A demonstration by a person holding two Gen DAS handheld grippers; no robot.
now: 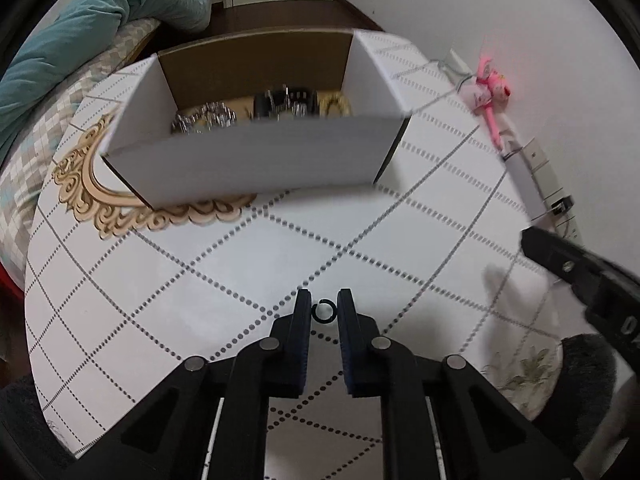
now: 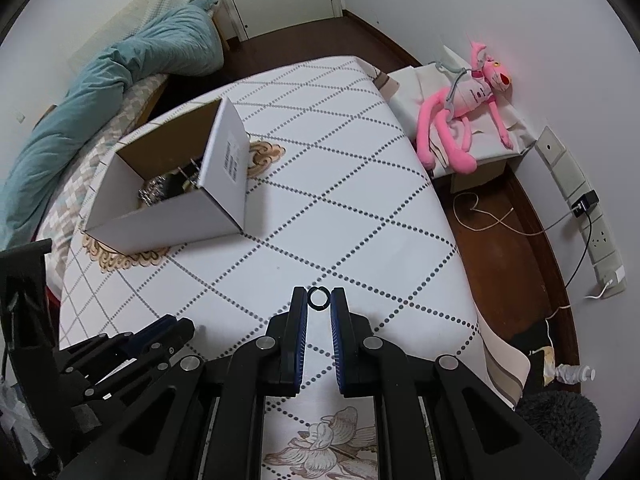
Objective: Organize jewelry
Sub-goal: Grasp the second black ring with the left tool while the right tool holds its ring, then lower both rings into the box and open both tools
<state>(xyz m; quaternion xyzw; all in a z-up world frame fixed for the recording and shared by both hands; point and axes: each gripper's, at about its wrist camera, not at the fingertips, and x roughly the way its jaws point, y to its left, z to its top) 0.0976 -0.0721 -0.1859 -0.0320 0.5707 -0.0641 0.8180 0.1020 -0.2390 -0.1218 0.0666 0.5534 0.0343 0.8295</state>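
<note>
A small black ring (image 1: 323,312) sits between the fingertips of my left gripper (image 1: 324,300), which is shut on it above the table. A second black ring (image 2: 318,298) is pinched between the tips of my right gripper (image 2: 319,294), also shut on it. A white cardboard box (image 1: 256,152) stands open at the far side of the table, holding several pieces of silver, black and gold jewelry (image 1: 280,106). The box also shows in the right wrist view (image 2: 168,216), far left. The right gripper's finger (image 1: 580,272) shows at the right edge of the left wrist view.
The table (image 2: 360,200) has a white cloth with dotted diamond lines and a gold ornament. A teal duvet (image 2: 100,100) lies on a bed to the left. A pink plush toy (image 2: 464,120) sits on a box to the right, with wall sockets (image 2: 580,208) and cables beyond.
</note>
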